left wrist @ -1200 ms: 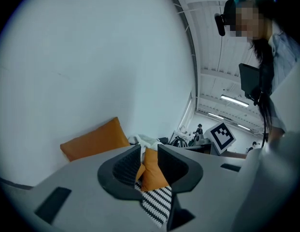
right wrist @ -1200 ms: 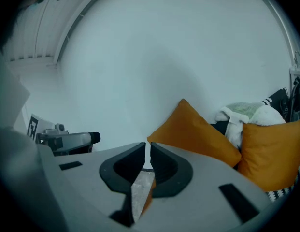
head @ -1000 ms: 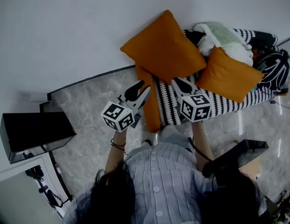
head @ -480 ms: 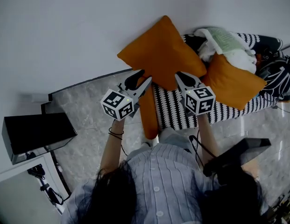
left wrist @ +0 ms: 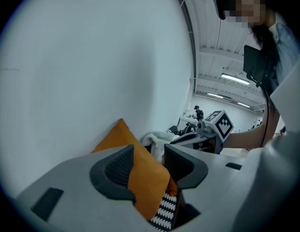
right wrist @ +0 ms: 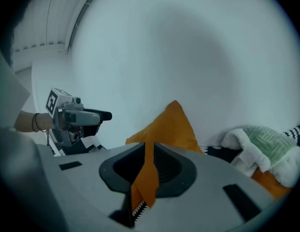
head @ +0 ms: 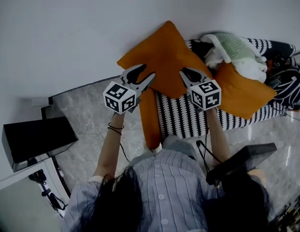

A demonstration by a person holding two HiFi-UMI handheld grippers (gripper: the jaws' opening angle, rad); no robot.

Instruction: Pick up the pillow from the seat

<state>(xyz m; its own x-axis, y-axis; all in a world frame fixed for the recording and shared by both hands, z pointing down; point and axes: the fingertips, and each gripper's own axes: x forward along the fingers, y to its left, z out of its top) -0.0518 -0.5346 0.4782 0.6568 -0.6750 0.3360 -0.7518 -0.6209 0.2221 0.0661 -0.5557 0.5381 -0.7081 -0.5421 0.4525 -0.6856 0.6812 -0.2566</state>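
1. Holding the pillow (head: pixel 162 57) up by the wall, above the seat's (head: pixel 188 117) left end
2. Pinching its edge fabric tight in the right gripper (right wrist: pixel 148 153), so as to bear the weight
3. Just been opening the left gripper (left wrist: pixel 149 161); corner between the parted jaws, seemingly unpinched, perhaps for a regrip

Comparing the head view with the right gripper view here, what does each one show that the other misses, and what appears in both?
Only the head view shows the black box on the marble floor and the person's striped shirt.

Only the right gripper view shows the right gripper up close, with its jaws shut on a pinched fold of the orange pillow.

Both views show that orange pillow leaning against the pale wall, with the white and green bundle lying beside it.
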